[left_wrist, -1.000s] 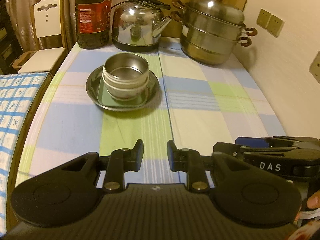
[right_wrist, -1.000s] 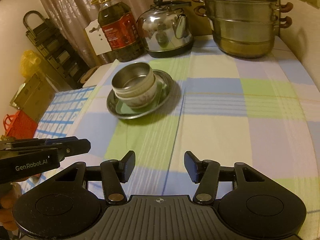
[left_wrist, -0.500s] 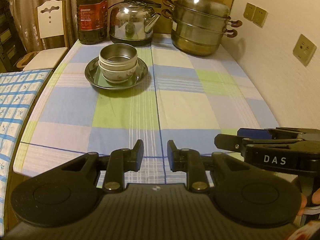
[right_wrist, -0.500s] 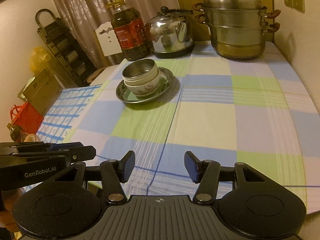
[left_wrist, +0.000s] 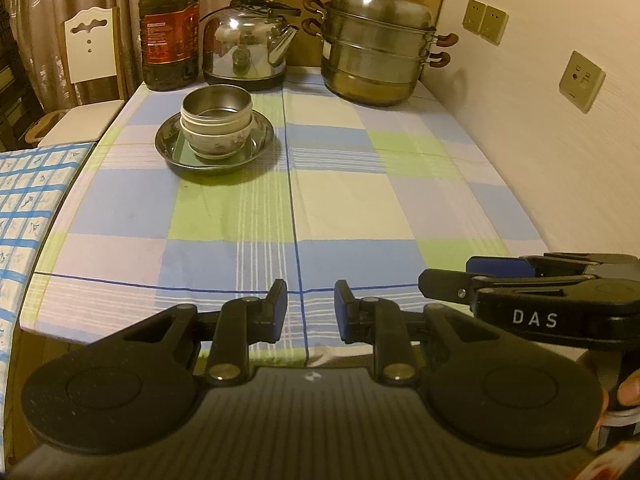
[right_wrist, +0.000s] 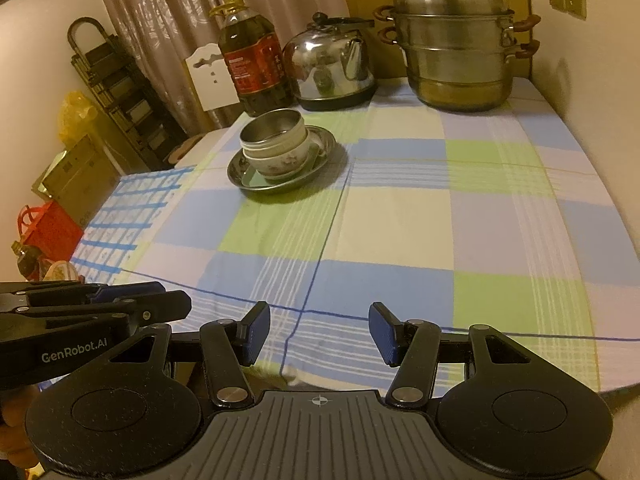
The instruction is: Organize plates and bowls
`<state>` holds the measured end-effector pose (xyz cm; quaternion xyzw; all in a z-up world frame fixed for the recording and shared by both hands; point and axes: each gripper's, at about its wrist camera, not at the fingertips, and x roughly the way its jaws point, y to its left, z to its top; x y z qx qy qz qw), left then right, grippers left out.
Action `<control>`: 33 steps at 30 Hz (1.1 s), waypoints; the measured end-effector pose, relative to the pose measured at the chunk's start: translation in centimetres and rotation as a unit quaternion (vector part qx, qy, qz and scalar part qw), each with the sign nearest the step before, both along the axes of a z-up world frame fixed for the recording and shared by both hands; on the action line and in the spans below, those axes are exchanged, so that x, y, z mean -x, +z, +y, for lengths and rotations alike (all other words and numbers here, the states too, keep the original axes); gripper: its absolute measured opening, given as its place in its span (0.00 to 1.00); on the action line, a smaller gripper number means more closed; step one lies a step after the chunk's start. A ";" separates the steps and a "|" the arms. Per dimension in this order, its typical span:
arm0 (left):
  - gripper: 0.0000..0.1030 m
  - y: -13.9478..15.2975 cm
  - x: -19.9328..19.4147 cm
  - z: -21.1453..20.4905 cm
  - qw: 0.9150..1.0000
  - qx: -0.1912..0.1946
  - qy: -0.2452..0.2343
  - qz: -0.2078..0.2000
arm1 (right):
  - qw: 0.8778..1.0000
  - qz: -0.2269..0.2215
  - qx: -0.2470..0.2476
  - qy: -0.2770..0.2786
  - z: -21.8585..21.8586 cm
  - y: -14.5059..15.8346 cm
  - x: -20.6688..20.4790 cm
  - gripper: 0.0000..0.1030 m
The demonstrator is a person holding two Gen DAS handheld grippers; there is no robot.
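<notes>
You have pulled both claws back from the stack: a second ago the dishes filled the middle of each view, and now they sit small in the upper left of centre, with the near edge of the worktop showing under your fingertips. The left claw is released, its jaws parted by a narrow gap with nothing between them; the right claw is released too, jaws standing wider, also empty. Neither gap has changed. The metal bowl sits nested in the white bowl, and both rest on the round steel plate, which lies on the checked cloth toward the far left part of the worktop. Behind it, along the far edge, stand the oil bottle, the kettle and the steamer pot, close together in a row; the plate is just in front of the bottle and kettle but apart from them. From the stack toward you and across to the right of the frame the cloth is bare, giving you broad room. The wall bounds the right edge closely, while on the left a lower surface with a blue grid cloth butts against the worktop. In the left view the right claw's body enters from the lower right; in the right view the left claw's enters from the lower left.
</notes>
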<state>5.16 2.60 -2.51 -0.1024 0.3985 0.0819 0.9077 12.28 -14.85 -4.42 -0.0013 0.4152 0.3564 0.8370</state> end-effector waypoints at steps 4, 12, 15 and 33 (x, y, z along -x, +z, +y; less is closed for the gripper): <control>0.22 0.0 0.2 -0.3 1.000 0.000 -0.002 -0.002 | 1.000 -0.001 0.000 -0.001 -0.3 0.0 0.1 0.53; 0.22 0.1 0.2 -0.5 1.000 0.000 -0.003 -0.006 | 1.000 -0.005 -0.001 -0.004 -0.7 0.1 0.1 0.53; 0.22 0.2 0.2 -0.6 1.000 -0.001 -0.004 -0.007 | 1.000 -0.006 -0.001 -0.005 -0.8 0.2 0.2 0.53; 0.22 0.1 0.2 -0.5 1.000 0.002 -0.003 -0.006 | 1.000 -0.006 -0.001 -0.005 -0.8 0.2 0.2 0.53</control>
